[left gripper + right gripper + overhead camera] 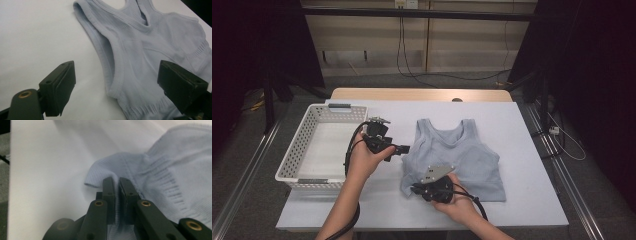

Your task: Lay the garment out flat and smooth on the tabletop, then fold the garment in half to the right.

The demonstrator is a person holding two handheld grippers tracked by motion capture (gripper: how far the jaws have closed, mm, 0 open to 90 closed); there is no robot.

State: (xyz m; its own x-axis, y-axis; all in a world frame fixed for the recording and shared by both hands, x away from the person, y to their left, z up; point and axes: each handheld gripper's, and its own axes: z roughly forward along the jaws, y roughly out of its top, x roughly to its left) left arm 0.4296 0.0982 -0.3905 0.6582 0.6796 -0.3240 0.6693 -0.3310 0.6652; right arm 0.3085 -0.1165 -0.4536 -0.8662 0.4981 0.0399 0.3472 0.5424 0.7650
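On the table [522,200], a top [462,155] lies flat beside the basket [319,114].
Left gripper [404,149] hovers open by its armhole: clamp there, matching the right gripper [414,189], pinched on the hem corner, then lift evenly.

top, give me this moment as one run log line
right hand-held gripper: shut on top hem corner | left hand-held gripper: open over top's side | basket: left of top

The left tool [116,86] hovers with jaws wide apart over the pale blue tank top's [150,50] armhole edge.
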